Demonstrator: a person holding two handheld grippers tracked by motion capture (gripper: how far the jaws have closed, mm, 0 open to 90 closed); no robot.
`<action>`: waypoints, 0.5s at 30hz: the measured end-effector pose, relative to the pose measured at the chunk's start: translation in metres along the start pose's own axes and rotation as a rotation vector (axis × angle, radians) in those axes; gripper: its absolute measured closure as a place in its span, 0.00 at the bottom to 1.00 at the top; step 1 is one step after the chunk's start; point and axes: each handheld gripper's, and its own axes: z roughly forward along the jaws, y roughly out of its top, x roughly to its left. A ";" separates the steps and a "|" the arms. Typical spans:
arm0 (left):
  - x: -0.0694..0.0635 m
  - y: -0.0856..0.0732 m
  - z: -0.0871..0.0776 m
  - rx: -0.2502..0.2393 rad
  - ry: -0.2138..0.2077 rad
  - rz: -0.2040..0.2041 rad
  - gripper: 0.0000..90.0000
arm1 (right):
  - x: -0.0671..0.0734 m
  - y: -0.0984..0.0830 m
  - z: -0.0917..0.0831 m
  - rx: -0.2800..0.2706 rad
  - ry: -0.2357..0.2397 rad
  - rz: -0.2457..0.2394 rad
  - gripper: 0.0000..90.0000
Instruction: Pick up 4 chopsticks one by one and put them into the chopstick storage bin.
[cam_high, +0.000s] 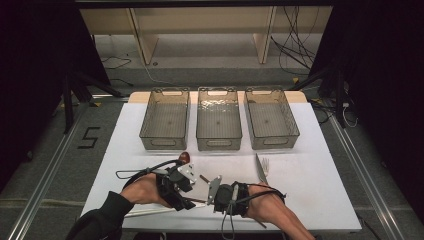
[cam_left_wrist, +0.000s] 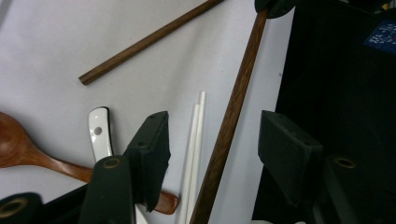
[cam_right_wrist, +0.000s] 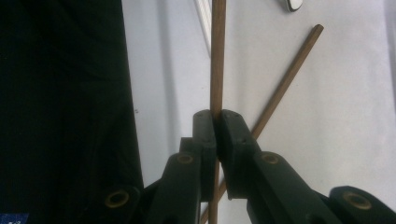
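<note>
Grey floor (cam_high: 50, 150) with a taped "5" (cam_high: 89, 137), wooden shelving (cam_high: 200, 25) behind, loose cables (cam_high: 295, 45), dark surroundings.

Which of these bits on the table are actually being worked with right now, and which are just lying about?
In use:
- right claw, shut on a brown chopstick
- left claw, jaws around that chopstick

Lying about:
- second brown chopstick
- white chopsticks
- wooden spoon
- knife
- fork
- three bins

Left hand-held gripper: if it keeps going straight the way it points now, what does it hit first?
Probably the dark wooden chopstick, which runs between the open jaws of the left hand-held gripper; the right hand-held gripper grips it. Depth is unclear.
</note>
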 end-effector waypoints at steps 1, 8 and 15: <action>0.000 0.000 0.001 0.003 -0.006 0.000 0.49 | 0.000 0.000 0.001 -0.003 -0.001 -0.007 0.95; -0.001 0.000 0.006 0.008 -0.039 -0.012 0.55 | 0.004 0.002 0.002 -0.010 -0.003 -0.023 0.95; -0.001 0.002 0.010 0.031 -0.075 -0.022 0.59 | 0.006 0.003 0.002 -0.007 -0.003 -0.042 0.95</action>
